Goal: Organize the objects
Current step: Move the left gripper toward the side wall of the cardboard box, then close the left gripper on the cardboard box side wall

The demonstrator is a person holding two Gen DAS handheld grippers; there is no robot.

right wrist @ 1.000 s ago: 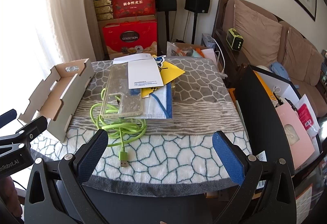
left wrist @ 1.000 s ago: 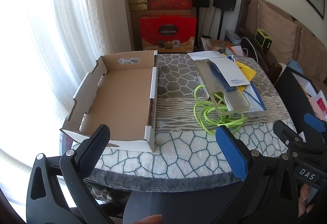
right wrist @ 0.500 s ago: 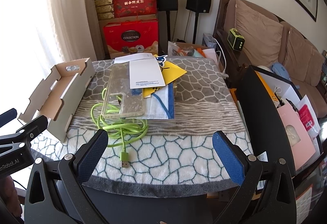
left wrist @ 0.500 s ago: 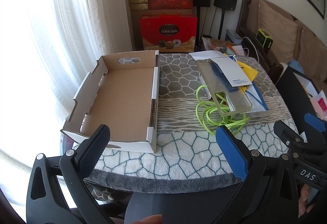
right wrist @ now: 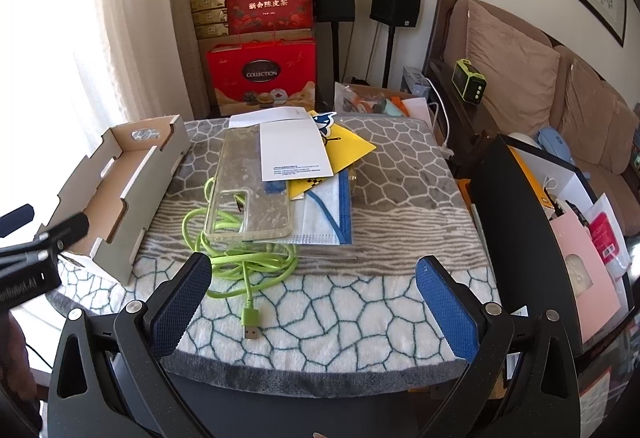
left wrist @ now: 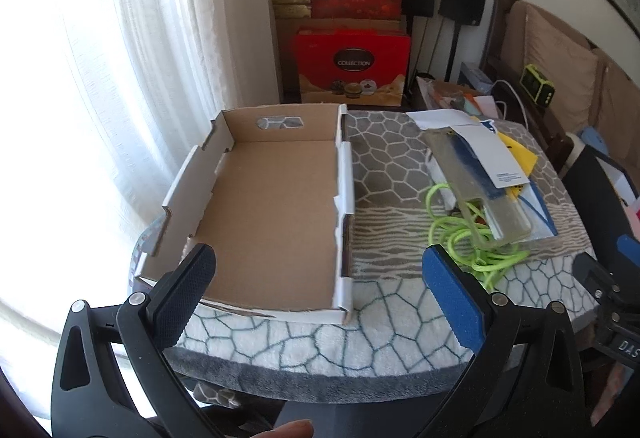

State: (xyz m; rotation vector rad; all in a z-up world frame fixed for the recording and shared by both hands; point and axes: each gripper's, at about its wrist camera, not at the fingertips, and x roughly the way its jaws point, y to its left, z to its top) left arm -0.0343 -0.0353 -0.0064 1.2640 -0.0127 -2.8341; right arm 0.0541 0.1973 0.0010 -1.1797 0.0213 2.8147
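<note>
Left wrist view looked down on a table [left wrist: 384,354] under a plush cloth with a cracked-stone pattern, and the left gripper [left wrist: 320,286] hung over its near edge with its jaws spread wide and nothing between them. Beyond its dark finger sat a shallow cardboard box [left wrist: 272,214], open at the top, on the window side of the table, with only its brown floor showing inside. Right of the box, apart from it, lay the heap to be sorted: a clear phone case [left wrist: 476,194] tilted across a green cable [left wrist: 460,242], with a white card [left wrist: 498,162] resting on its far end. Right wrist view showed the same heap from the other side. The right gripper [right wrist: 312,290] was likewise wide open and empty, held above the near edge. The cable [right wrist: 240,258] was coiled partly under the case [right wrist: 250,190], its plug [right wrist: 251,322] trailing toward the gripper onto the white part of the cloth. A face mask [right wrist: 328,214] with blue trim lay beside and under the case, a yellow sheet [right wrist: 348,154] poked out from beneath the card [right wrist: 294,150], and the box [right wrist: 116,194] stood at the left, with the left gripper's blurred tip [right wrist: 48,234] in front of it.
</note>
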